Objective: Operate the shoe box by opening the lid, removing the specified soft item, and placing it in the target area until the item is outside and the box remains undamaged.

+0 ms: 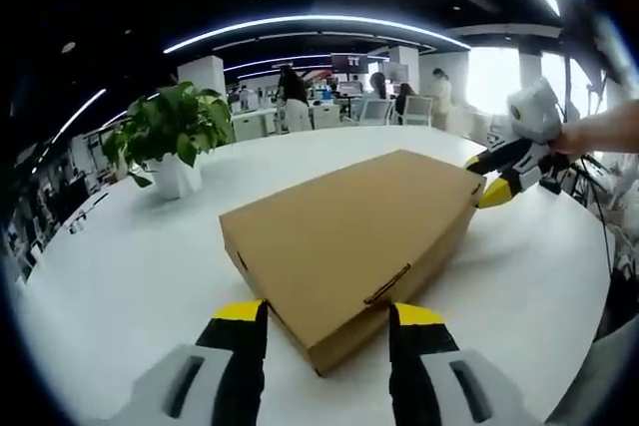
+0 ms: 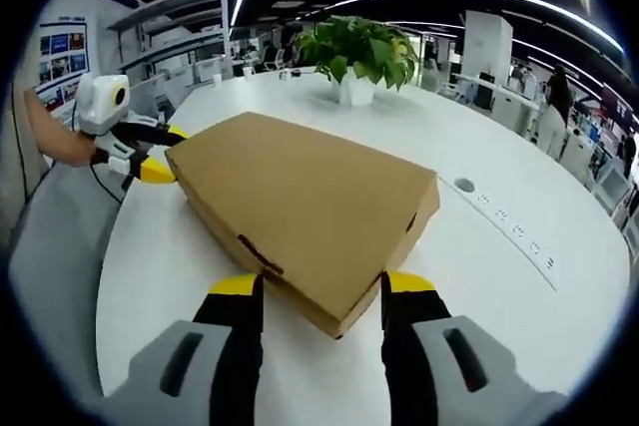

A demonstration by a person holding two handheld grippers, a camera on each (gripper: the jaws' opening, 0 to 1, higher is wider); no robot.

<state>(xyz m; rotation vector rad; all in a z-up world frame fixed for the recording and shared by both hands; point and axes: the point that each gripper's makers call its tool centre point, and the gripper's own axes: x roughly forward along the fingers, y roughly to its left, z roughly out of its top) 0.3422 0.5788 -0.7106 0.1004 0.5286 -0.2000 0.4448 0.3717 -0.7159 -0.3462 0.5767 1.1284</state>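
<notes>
- I held my left tool (image 1: 324,321) with its jaws spread, one on each side of the near corner of the shoe box (image 1: 349,236), so that I could steady that end; whether the jaws touched the cardboard, I could not tell.
- My right tool (image 2: 318,291) stood the same way at the opposite corner of the box, jaws apart and nothing gripped between them. In the left gripper view it showed at the far corner, with my hand (image 1: 604,132) behind it.
- I judged that one tool at each end was there to keep the box from sliding on the smooth white bench (image 1: 130,276) when the lid is lifted.
- The box lay flat near the middle of the bench, closed, so the soft item inside was hidden from me.
- It was plain brown cardboard with clean edges and no dents that I could see.
- A tuck tab (image 2: 262,254) sat in a slot on the side wall; I thought the lid must be opened from there, gently.
- A potted plant (image 2: 356,52) stood well apart, behind the box.
</notes>
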